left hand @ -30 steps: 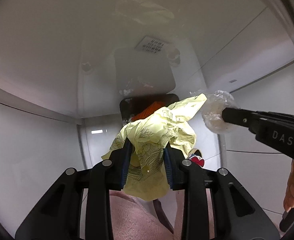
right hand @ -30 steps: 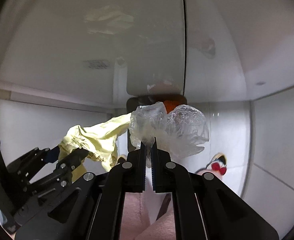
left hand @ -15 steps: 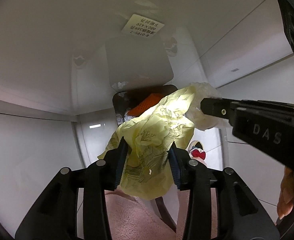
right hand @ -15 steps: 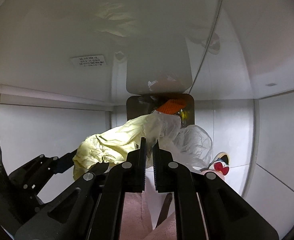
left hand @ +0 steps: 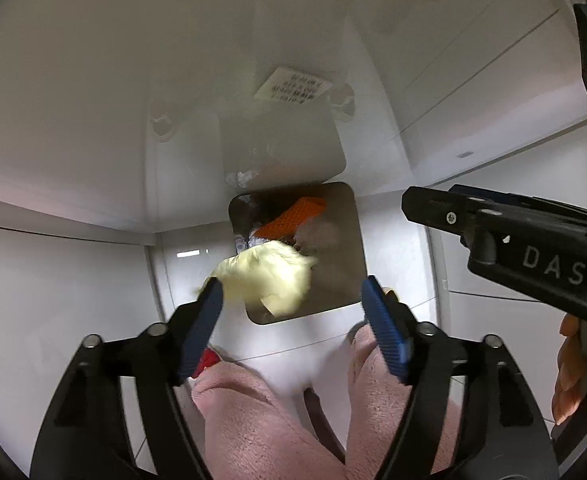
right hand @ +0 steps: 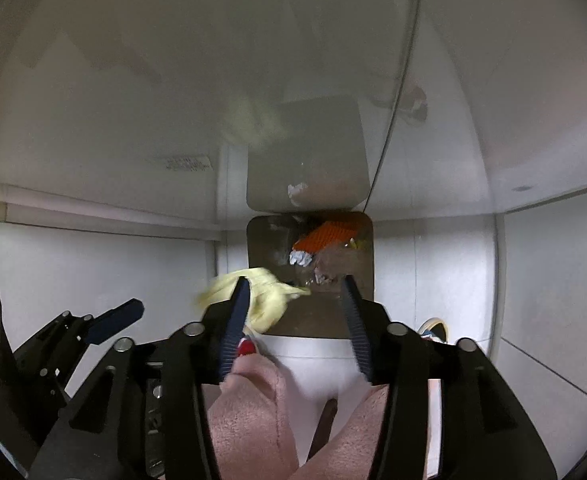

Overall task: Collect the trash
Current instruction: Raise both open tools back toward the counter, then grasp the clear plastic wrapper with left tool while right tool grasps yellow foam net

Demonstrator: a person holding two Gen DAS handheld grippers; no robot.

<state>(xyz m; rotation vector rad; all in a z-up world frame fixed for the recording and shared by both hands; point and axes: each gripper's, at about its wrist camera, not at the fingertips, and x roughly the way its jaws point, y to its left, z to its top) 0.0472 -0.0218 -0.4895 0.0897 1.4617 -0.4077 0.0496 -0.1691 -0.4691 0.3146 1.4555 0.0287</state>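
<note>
Both grippers have just been opening, and what was clamped a second ago is now loose: your left gripper stands wide apart with the yellow wrapper blurred and dropping clear of its pads towards the bin below. Your right gripper is parted too, nothing between its jaws; the clear plastic seems to have gone in already, though blur makes that hard to confirm. Hold both hands over the bin's mouth until the wrapper clears its near-left rim, which it overlaps. Orange trash already lies inside. "DAS" reads on the right tool; the white label on the far surface is illegible.
</note>
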